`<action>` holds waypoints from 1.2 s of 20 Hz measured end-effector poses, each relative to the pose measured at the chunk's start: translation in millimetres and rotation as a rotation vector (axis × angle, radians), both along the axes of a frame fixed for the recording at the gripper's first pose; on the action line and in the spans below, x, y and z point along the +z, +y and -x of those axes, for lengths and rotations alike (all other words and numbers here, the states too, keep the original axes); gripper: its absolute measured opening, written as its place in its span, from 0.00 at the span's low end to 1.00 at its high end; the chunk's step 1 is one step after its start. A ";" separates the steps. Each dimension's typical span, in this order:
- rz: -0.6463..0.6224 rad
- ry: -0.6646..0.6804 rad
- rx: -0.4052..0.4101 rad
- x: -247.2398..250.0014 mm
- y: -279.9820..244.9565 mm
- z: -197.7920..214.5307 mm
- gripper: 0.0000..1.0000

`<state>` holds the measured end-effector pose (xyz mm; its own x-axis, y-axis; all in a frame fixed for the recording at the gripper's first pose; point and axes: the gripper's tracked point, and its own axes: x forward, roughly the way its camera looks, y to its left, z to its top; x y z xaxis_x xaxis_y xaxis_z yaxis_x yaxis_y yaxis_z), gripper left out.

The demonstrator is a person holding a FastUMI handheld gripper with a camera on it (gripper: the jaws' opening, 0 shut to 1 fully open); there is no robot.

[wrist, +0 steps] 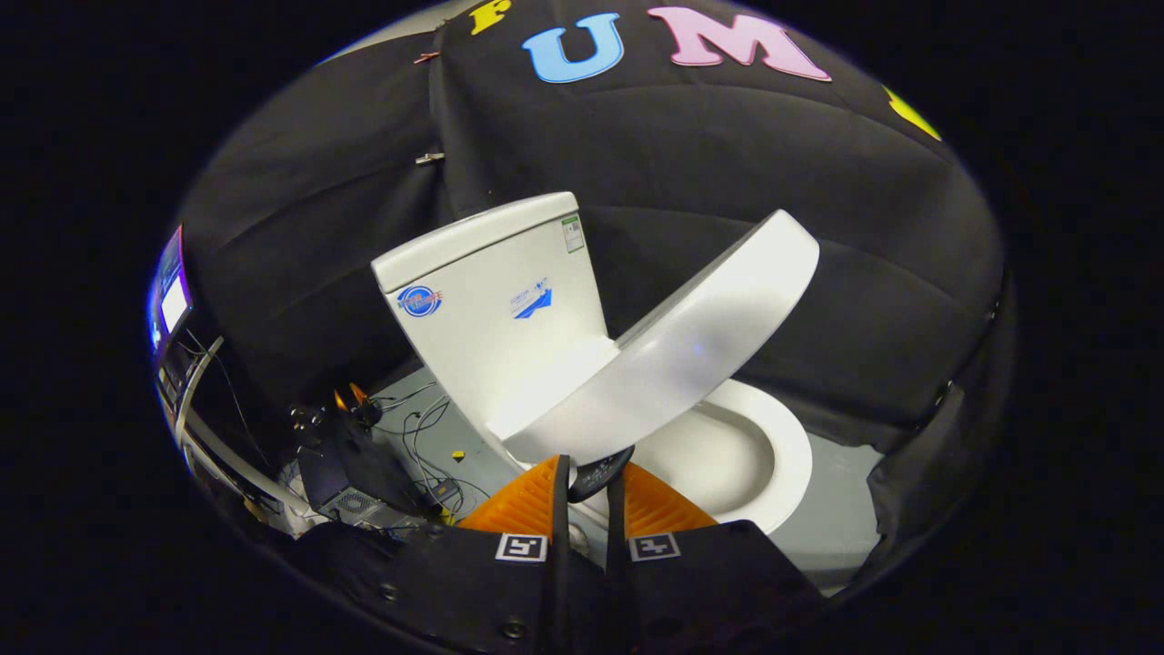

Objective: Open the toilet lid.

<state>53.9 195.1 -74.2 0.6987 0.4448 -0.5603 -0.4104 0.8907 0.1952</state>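
A white toilet stands just ahead of my fingers, its tank (509, 309) behind and to the left. The white lid (677, 350) is lifted partway, slanting up and away over the seat (782, 455) and the open bowl (718, 459). A small dark tab (607, 468) sticks out from the lid's near rim and runs down into the narrow gap between my fingers. My gripper (589, 482) is shut on this tab, right at the lid's front edge, with both fingers pressed against it.
Left of the toilet, a dark computer case (350, 487) and loose cables (427, 437) lie on the grey floor (846, 514). A lit screen (170, 300) stands on a rack further left. Black cloth walls close in behind and to the right.
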 end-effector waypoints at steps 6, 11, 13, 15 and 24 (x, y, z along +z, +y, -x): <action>0.007 -0.083 0.081 36.2 45.2 -12.6 0.18; 0.014 -0.125 0.128 57.7 89.4 -27.2 0.18; 0.032 -0.143 0.149 64.5 109.7 -32.1 0.18; 0.058 -0.163 0.180 69.7 129.5 -37.3 0.18; 0.016 -0.172 0.231 75.4 195.0 -54.6 0.19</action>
<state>108.5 390.2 1.2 0.6653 0.5950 -0.4510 -0.6286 0.7723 0.0917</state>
